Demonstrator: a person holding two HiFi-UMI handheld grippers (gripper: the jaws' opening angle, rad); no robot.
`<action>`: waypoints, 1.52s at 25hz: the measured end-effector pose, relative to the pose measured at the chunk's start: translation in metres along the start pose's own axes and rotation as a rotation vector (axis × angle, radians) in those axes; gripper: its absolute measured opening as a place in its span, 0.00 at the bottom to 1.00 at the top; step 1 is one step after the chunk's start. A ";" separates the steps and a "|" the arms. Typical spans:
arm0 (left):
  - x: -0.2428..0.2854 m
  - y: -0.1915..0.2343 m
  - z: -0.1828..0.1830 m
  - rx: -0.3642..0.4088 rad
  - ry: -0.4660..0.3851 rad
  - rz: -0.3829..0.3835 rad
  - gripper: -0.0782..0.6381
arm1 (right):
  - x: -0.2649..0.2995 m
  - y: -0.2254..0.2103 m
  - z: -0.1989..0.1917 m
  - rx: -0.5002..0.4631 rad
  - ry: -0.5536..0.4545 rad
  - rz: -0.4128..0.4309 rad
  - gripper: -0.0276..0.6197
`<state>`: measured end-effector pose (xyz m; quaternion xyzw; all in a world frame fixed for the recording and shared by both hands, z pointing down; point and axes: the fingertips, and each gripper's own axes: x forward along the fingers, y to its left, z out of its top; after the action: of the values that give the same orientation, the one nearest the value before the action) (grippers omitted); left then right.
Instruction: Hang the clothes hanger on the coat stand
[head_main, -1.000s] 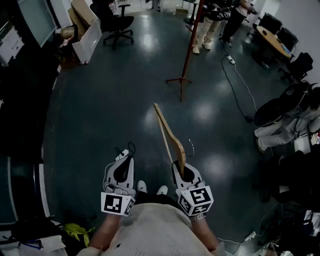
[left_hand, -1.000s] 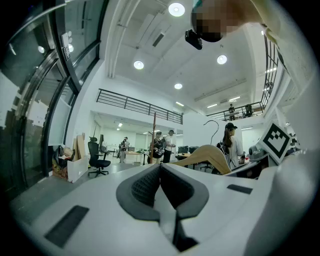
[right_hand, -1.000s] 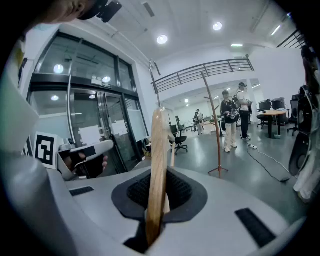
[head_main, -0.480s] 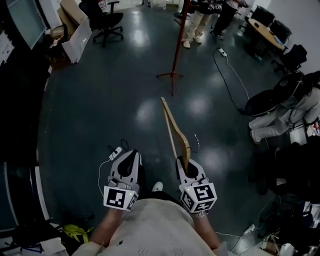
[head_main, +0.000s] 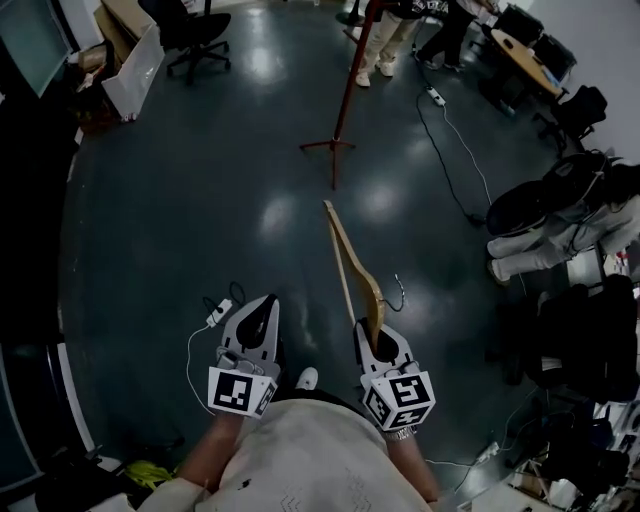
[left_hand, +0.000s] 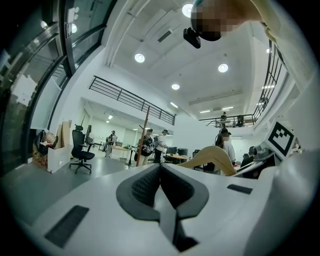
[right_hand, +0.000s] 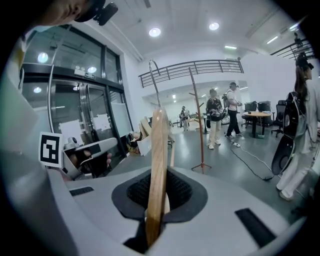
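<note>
My right gripper (head_main: 372, 338) is shut on one end of a wooden clothes hanger (head_main: 350, 265), which sticks forward over the dark floor; its thin metal hook (head_main: 398, 293) curls out to the right. In the right gripper view the hanger (right_hand: 158, 165) stands edge-on between the jaws, hook (right_hand: 154, 80) arching above. The coat stand (head_main: 345, 80), a thin reddish-brown pole on spread feet, rises ahead on the floor, well beyond the hanger's tip; it shows again as a slim pole (right_hand: 198, 120). My left gripper (head_main: 262, 312) is shut with nothing in it, level with the right one.
Two people (head_main: 400, 30) stand just behind the coat stand. A cable (head_main: 455, 150) snakes over the floor at the right. An office chair (head_main: 190, 35) and a cardboard box (head_main: 125, 70) sit at the far left; bags and seated legs (head_main: 550, 230) crowd the right side.
I have walked forward: the coat stand and people have slid up and closer in the head view. Both grippers keep their hold and pose, hanger still in the right one.
</note>
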<state>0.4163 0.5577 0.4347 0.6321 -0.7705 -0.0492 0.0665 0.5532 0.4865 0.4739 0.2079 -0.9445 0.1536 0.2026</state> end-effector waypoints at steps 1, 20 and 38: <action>0.008 0.006 -0.002 -0.002 0.000 -0.005 0.13 | 0.009 -0.001 0.002 0.001 0.007 -0.002 0.11; 0.133 0.183 0.060 0.062 -0.042 -0.079 0.13 | 0.207 0.020 0.120 0.019 -0.047 -0.051 0.11; 0.210 0.248 0.058 0.081 0.002 -0.038 0.13 | 0.310 -0.030 0.168 0.072 -0.031 -0.065 0.11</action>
<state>0.1265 0.3995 0.4255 0.6488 -0.7596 -0.0185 0.0409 0.2552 0.2948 0.4721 0.2480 -0.9342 0.1774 0.1852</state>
